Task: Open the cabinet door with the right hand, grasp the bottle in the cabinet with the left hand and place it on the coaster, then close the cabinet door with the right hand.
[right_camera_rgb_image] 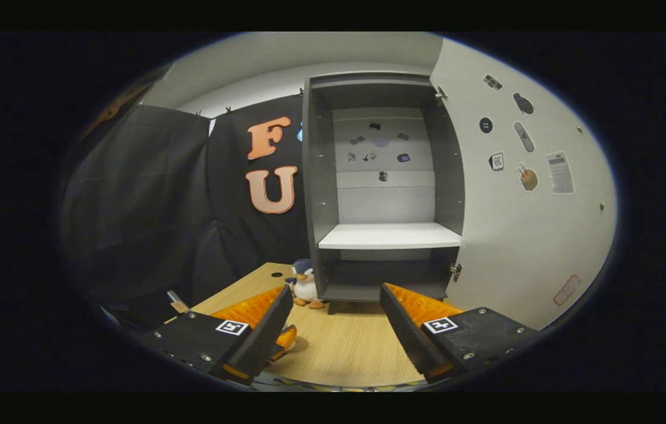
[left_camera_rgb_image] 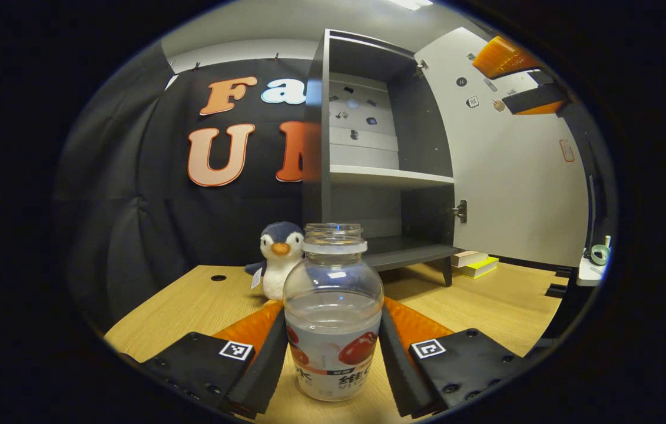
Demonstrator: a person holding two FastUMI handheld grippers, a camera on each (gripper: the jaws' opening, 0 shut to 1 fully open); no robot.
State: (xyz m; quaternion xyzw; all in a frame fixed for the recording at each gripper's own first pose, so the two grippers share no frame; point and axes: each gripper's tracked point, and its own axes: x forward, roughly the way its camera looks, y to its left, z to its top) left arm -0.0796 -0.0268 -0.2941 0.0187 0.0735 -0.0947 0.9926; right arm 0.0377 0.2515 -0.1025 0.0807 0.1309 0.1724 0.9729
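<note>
While the cabinet door (right_camera_rgb_image: pixel 521 224) stands open, left tongs (left_camera_rgb_image: pixel 333 347) clasp the bottle (left_camera_rgb_image: pixel 333 312).

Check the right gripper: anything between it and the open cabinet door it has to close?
Nothing visible. Right gripper, open, faces the cabinet across bare table; door stands wide open to its right. Penguin toy sits left of the cabinet, off that path.

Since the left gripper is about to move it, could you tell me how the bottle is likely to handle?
The bottle looks like clear thin plastic, so it may flex if squeezed. It seems almost empty, so probably light. It has no cap and is tall for its base, so it might tip on the table when released.
</note>
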